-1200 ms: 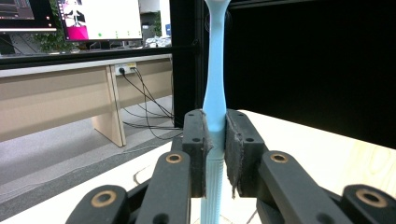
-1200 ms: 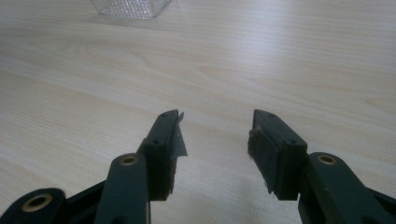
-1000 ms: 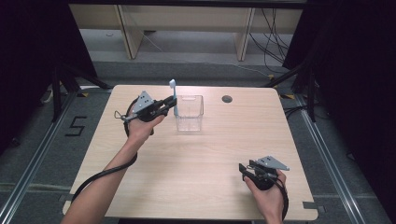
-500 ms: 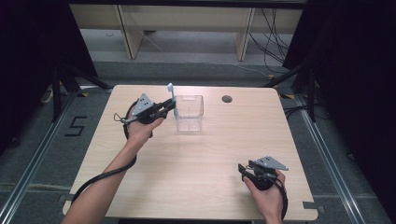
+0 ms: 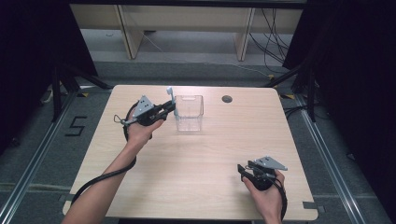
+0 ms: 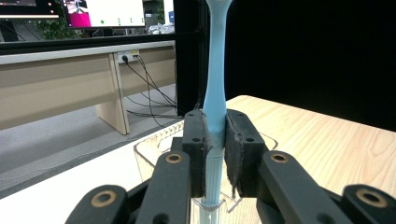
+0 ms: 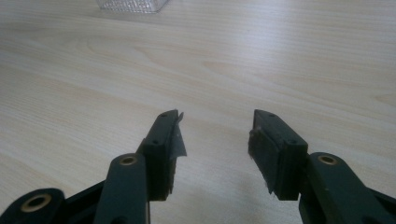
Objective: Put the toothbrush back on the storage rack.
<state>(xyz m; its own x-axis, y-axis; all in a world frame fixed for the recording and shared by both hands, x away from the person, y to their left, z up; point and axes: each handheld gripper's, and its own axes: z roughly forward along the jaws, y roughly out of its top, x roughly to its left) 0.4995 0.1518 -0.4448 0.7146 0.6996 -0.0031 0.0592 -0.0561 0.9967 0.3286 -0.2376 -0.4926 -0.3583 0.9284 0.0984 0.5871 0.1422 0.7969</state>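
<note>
1. Dark curtains close off both sides of the room, and a pale wooden surface [image 5: 196, 158] sits in the middle with a low shelf unit and loose cables on the floor behind it.
2. Near the far edge of the surface stands a clear plastic box [image 5: 189, 113], open at the top; a small dark round hole [image 5: 227, 99] lies to its right, apart from it.
3. The left gripper [image 5: 164, 108] is held just left of the box, its jaws pinching a light blue toothbrush [image 5: 172, 97] by the lower handle.
4. In the left gripper view the toothbrush [image 6: 215, 84] stands upright between the two pads, which press on it from both sides, and the rim of the box [image 6: 149, 148] shows right behind and below the jaws.
5. The upright hold appears meant to let the handle end go down into the box, so the brush would end up standing inside it; the handle looks to be at or just over the near wall, and whether it has yet entered cannot be told.
6. The right gripper [image 5: 243, 170] rests near the front right corner of the surface, well apart from the box, seemingly parked out of the way while the left hand works.
7. Its jaws are spread with nothing between them, as the right gripper view shows, where bare wood lies ahead of the right gripper [image 7: 215, 133].
</note>
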